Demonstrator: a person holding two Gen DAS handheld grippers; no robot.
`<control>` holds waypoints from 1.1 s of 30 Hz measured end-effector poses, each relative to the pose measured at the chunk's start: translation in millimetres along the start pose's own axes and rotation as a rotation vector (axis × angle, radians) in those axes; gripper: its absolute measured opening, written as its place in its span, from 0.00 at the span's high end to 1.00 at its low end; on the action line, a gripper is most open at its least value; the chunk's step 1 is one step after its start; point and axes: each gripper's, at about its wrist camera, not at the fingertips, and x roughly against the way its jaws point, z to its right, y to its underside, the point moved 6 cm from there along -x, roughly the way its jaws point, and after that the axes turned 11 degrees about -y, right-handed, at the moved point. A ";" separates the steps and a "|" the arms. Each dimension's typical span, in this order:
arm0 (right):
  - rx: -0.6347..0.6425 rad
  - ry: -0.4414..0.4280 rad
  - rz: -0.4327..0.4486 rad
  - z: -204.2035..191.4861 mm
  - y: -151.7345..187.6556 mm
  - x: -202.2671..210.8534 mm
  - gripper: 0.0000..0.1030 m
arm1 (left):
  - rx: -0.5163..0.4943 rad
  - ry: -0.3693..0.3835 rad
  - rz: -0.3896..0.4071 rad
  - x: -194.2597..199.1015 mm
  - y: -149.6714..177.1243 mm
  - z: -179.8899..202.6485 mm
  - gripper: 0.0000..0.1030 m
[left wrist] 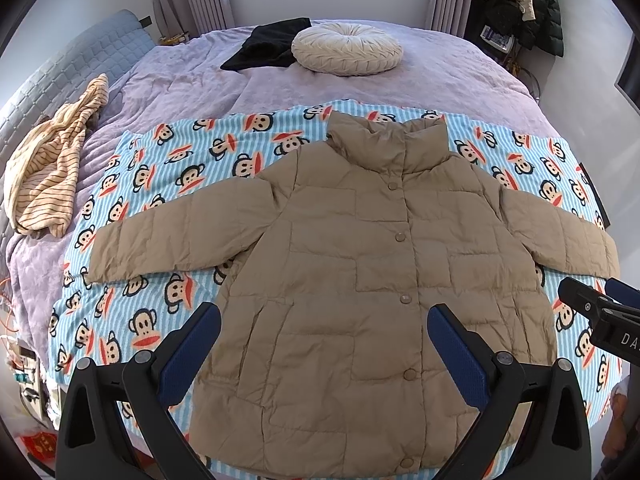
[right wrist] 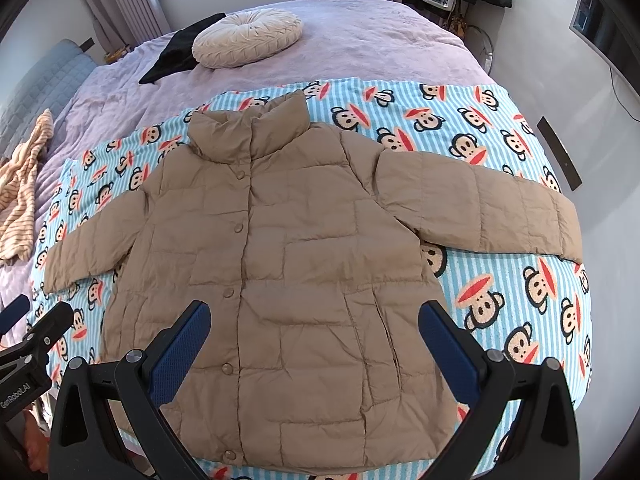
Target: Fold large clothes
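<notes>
A tan quilted puffer jacket (left wrist: pixel 360 264) (right wrist: pixel 288 248) lies flat and buttoned, front side up, on a blue striped monkey-print blanket (left wrist: pixel 168 184) (right wrist: pixel 460 128), collar toward the window and both sleeves spread out sideways. My left gripper (left wrist: pixel 324 316) hovers open above the jacket's lower left half, its blue pads wide apart and holding nothing. Over the lower right half my right gripper (right wrist: pixel 314 314) is likewise open and empty. Each gripper shows at the edge of the other's view: the right one (left wrist: pixel 600 312) and the left one (right wrist: pixel 28 340).
The blanket covers the near part of a lilac bed (left wrist: pixel 440 64). A round cream cushion (left wrist: pixel 347 49) and a black garment (left wrist: pixel 266 44) lie at the far end. A yellow striped garment (left wrist: pixel 52 168) is heaped at the left edge. Coats (left wrist: pixel 532 4) hang at the far right.
</notes>
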 end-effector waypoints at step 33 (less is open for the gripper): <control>-0.014 -0.006 -0.005 0.0 1.9 1.6 0.00 | -0.003 0.018 -0.002 0.1 -0.5 -4.7 0.00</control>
